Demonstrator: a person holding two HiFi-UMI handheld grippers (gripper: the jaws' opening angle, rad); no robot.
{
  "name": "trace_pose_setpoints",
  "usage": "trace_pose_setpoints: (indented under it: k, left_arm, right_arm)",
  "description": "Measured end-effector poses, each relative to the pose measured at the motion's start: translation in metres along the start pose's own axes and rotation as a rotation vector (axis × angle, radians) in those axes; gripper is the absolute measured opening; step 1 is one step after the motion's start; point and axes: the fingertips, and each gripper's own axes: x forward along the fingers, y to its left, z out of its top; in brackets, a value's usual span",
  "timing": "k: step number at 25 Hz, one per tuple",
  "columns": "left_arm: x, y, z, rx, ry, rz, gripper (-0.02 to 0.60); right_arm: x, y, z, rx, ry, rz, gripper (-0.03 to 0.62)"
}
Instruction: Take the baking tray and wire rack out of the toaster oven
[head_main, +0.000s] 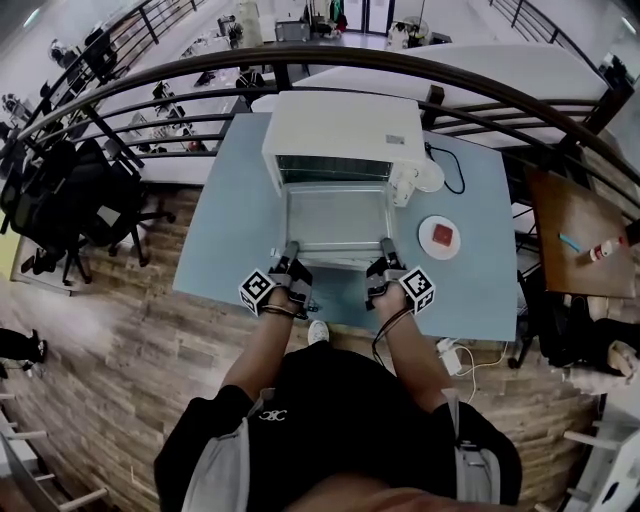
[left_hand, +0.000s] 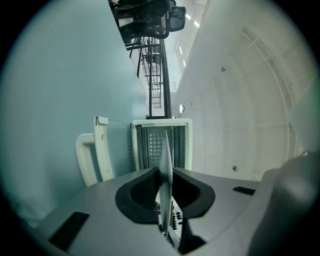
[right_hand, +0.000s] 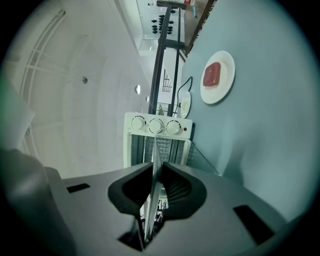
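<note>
1. The left gripper (left_hand: 165, 172) and right gripper (right_hand: 154, 172) are each closed to a narrow gap on the near rim of the baking tray (head_main: 335, 222), at its left and right corners; the pinches should be equally firm.
2. The tray lies mostly out of the toaster oven (head_main: 340, 130) at the desk's (head_main: 230, 240) far edge, over the lowered door (left_hand: 102, 150); pull level and evenly toward the near edge, lest it skew and jam.
3. The wire rack cannot be made out; steer clear of the plate (head_main: 428, 247) on the right.

The left hand-held gripper (head_main: 287, 262) and right hand-held gripper (head_main: 384, 258) pinch the baking tray (head_main: 335, 215) (at near corners).
</note>
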Motion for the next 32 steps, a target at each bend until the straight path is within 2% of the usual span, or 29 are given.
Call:
trace_pose_setpoints:
  k: [7,13,32]
  left_arm:
    - [-0.023,-0.004,-0.052,0.019,0.06,-0.008,0.063]
    - [-0.032,-0.002,-0.1,0.034,0.147,0.0,0.063]
    - [-0.046,0.036,-0.298,0.054,0.524,0.054,0.067]
  right_arm:
    - [-0.055,-0.004,0.028,0.004,-0.049,0.0,0.054]
    - [-0.105,-0.011,0.059,-0.001,-0.121,-0.001,0.054]
    - [-0.291,-0.073,0.175,0.026,-0.429,-0.097,0.055]
